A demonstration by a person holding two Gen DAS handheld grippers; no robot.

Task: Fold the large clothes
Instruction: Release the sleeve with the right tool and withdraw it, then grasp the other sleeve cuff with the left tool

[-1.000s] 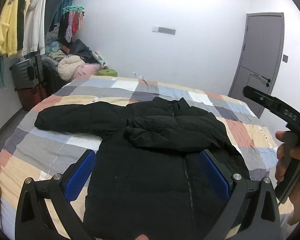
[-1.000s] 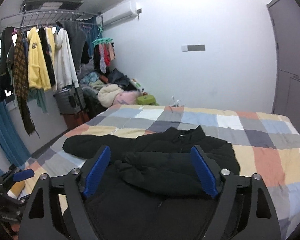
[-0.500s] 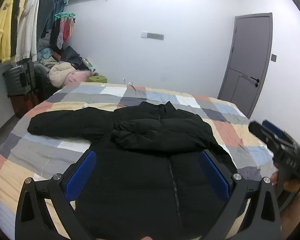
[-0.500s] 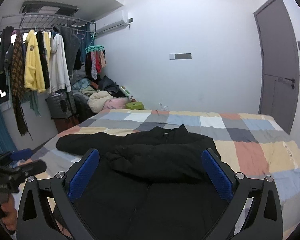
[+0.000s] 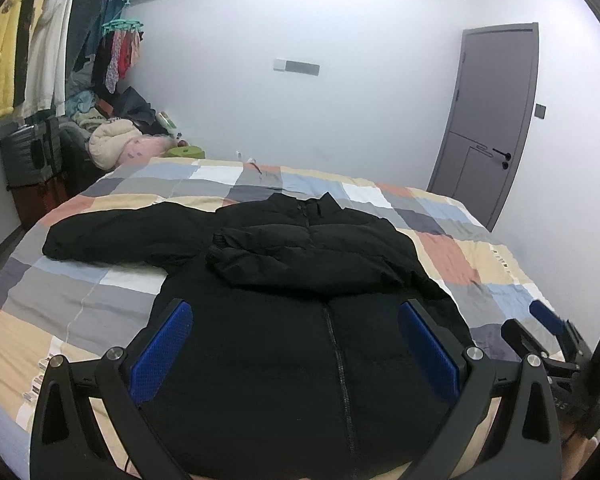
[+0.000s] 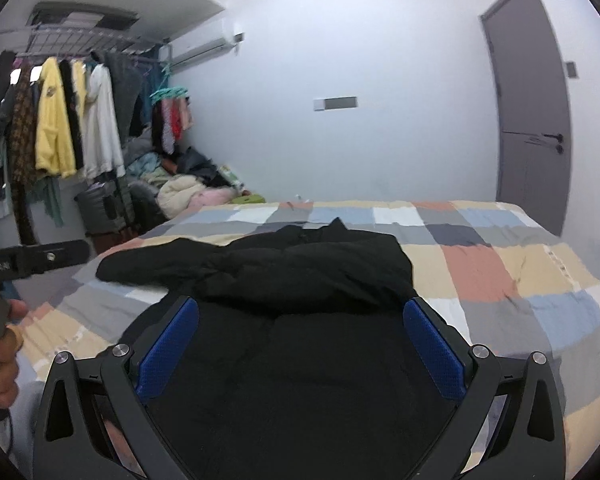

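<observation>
A black puffer jacket [image 5: 300,320] lies face up on the bed, zip down the middle. Its right sleeve [image 5: 300,264] is folded across the chest. Its left sleeve [image 5: 116,236] stretches out to the left. My left gripper [image 5: 296,344] is open and empty, above the jacket's lower body. My right gripper [image 6: 300,340] is open and empty, above the jacket [image 6: 300,360] near its hem. The right gripper also shows at the right edge of the left wrist view [image 5: 548,332].
The bed has a patchwork cover [image 5: 452,252] of grey, peach, blue and white squares. A clothes rack [image 6: 60,128] with hanging garments, a suitcase [image 5: 24,156] and a heap of clothes [image 5: 116,144] stand at the left. A grey door [image 5: 488,120] is at the right.
Both grippers have drawn back and lowered toward the near edge of the bed. The right gripper has opened wider. The jacket has not moved.
</observation>
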